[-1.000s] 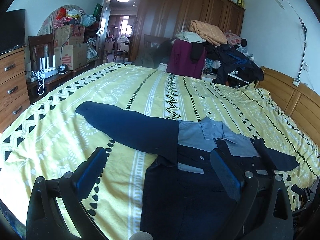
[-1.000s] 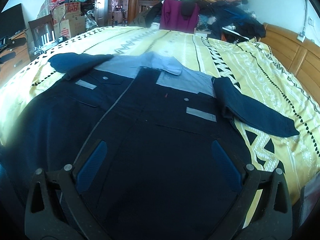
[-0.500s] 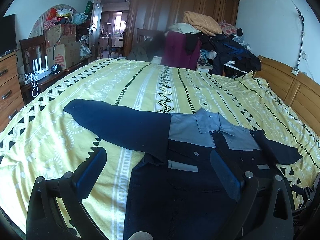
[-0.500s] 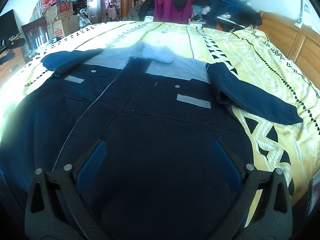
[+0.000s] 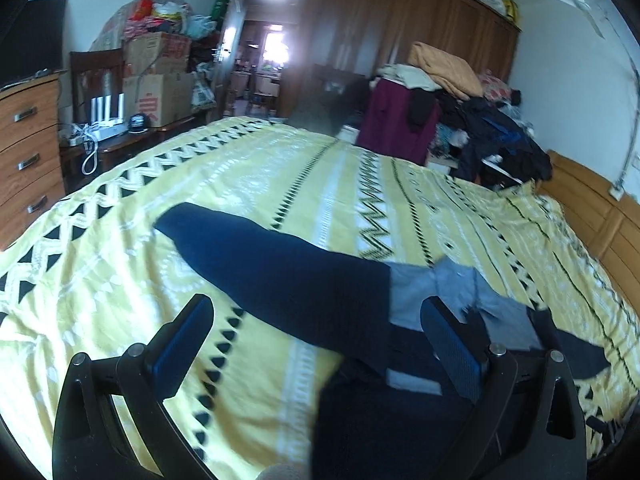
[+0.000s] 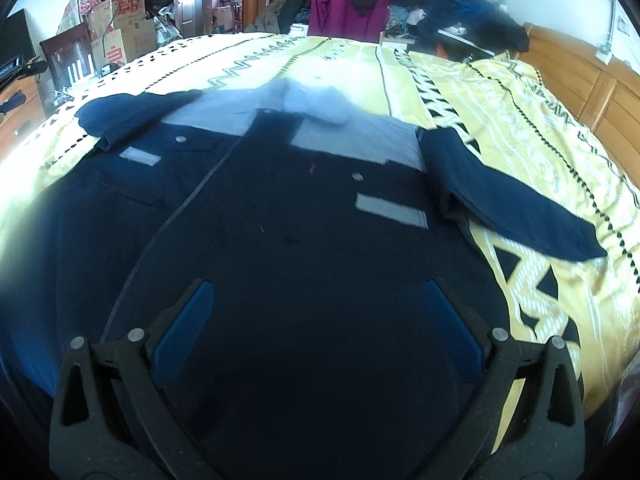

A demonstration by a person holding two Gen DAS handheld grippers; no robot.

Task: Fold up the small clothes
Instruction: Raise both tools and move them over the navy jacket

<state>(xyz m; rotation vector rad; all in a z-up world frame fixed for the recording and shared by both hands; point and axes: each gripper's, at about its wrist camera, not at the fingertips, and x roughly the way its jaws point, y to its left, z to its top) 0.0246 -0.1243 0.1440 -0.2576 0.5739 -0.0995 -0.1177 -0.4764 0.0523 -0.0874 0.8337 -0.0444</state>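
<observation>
Shirt: we see a dark navy shirt (image 6: 304, 216) with a light blue collar and shoulders. It lies flat and face up on the bed (image 5: 280, 184), at the near edge, with the collar towards the far edge.
Sleeves: both are spread out to the sides on the yellow patterned bedcover (image 6: 520, 128). The left sleeve (image 5: 280, 276) reaches towards the left edge of the bed.
Left hand-held gripper (image 5: 318, 346): its jaws stand wide apart and we see nothing between them. It hangs over the left side of the shirt, near the shoulder.
Right hand-held gripper (image 6: 318, 328): it is also wide and holds nothing. It hangs over the lower middle of the shirt.
Background: beyond the far edge of the bed we see a pile of clothes (image 5: 460, 116).
</observation>
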